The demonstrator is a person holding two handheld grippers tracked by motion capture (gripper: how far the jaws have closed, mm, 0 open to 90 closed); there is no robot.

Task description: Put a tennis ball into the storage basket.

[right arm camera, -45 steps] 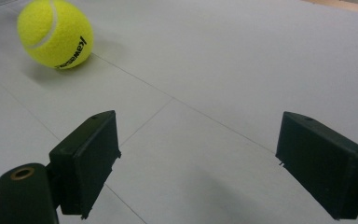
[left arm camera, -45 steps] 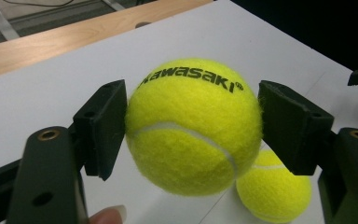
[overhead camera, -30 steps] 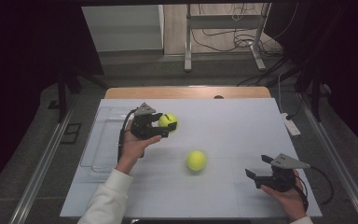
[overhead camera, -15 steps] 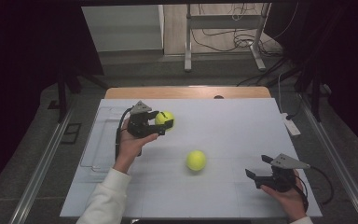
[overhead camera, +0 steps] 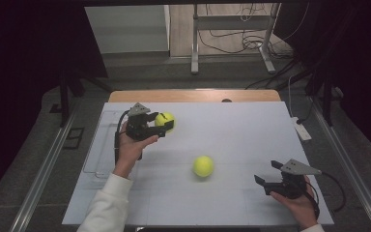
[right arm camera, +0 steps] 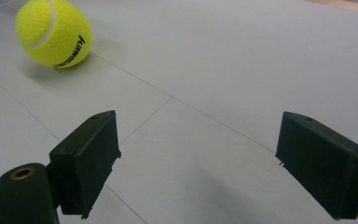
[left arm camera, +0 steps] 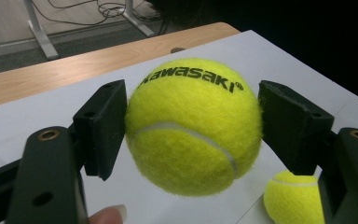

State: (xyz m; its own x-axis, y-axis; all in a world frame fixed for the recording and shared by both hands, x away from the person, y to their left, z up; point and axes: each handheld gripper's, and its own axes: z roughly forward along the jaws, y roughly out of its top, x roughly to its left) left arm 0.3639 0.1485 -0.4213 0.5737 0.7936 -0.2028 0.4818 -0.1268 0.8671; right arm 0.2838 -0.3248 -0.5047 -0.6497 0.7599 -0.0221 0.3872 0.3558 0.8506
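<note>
Tennis balls, two of them, are what the hands work with on a big white table top (overhead camera: 251, 130). The top is flat and pale, with thin lines running across it like joins between boards. At its far edge a strip of light brown wood (overhead camera: 193, 95) peeks out. A clear see-through tray (overhead camera: 96, 150) lies on the left side of the white top. Past the table the floor is grey, and a metal stand (overhead camera: 232, 43) with tangled cables sits back there. A white power strip (overhead camera: 301, 129) lies on the floor just beside the right edge of the table. Both sides of the room are very dark. The left gripper (overhead camera: 160, 126) is clamped on the held ball (overhead camera: 164, 119), one black pad pressing each side, and it holds the ball up off the white top near the far left part. In the left gripper view the held ball (left arm camera: 193, 126) is yellow and fuzzy with a black word printed on it. The other ball (overhead camera: 203, 166) rests on the table near the middle, well apart from both grippers. The right gripper (overhead camera: 268, 177) sits low near the front right corner, its jaws spread wide with nothing between them. In the right gripper view the other ball (right arm camera: 53, 32) lies farther off on the white top.
</note>
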